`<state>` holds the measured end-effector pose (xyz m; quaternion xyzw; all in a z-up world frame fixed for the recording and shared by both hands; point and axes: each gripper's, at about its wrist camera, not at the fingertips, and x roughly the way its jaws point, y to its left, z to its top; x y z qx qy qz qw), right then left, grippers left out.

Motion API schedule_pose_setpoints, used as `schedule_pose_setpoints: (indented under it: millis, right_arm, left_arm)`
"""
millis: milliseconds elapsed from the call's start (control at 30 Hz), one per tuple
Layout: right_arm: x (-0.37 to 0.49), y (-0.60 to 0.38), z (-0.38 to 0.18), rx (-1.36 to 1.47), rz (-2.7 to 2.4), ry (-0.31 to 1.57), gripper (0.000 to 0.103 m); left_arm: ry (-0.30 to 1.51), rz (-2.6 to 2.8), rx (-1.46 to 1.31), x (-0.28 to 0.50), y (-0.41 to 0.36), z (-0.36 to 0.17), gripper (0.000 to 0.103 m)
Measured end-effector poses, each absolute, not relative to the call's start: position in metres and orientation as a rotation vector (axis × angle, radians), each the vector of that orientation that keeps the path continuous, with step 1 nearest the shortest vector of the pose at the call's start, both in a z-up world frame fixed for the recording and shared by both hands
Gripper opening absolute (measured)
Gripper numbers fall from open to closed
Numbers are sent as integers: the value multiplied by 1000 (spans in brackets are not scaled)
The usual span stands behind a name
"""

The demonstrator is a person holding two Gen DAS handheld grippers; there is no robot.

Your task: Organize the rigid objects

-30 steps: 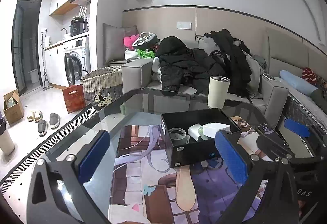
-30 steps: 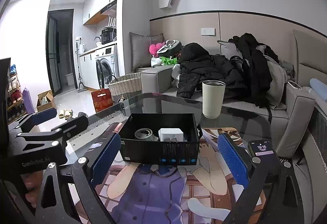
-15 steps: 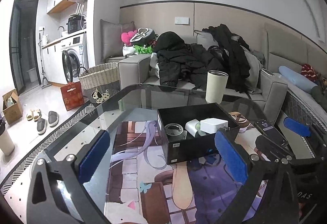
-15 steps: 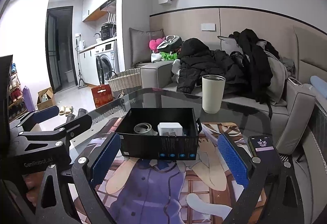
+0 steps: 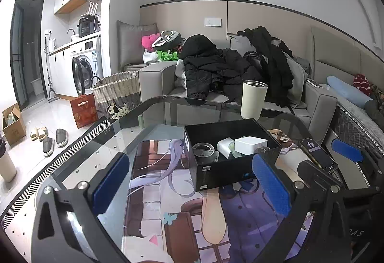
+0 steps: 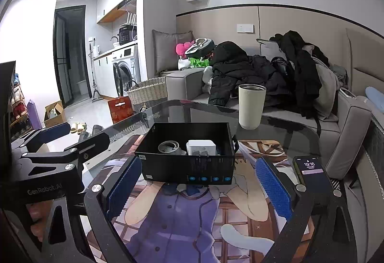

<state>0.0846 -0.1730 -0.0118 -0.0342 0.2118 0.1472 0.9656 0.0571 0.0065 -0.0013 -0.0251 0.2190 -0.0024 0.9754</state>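
A black open box [image 5: 223, 171] [image 6: 187, 167] sits on the printed mat of a glass table. Inside it lie a grey tape roll [image 5: 203, 152] [image 6: 168, 147], a white charger block [image 5: 250, 145] [image 6: 201, 147] and another small white item [image 5: 223, 146]. My left gripper [image 5: 192, 181] hovers open just short of the box, its right pad near the box's front right corner. My right gripper [image 6: 199, 186] is open too, in front of the box's labelled side. Neither holds anything. A cream tumbler [image 5: 254, 99] [image 6: 251, 105] stands behind the box.
A phone [image 5: 319, 155] [image 6: 312, 173] with a lit screen lies on the table to the right. The glass table edge [image 5: 168, 99] curves round the back. Beyond it stand a grey sofa [image 6: 182, 80] piled with dark coats, a wicker basket [image 5: 117, 92] and a washing machine [image 5: 84, 68].
Both views have tilted slightly, with the box sitting a little lower in the frames. Both grippers stay open and nothing in the box has moved.
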Motion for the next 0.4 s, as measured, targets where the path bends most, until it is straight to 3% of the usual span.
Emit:
schedule_pose_setpoints:
  millis: [400]
  right_arm:
    - [85, -172, -11, -68, 298, 432, 98]
  left_arm:
    - [457, -9, -57, 59, 7, -5, 103]
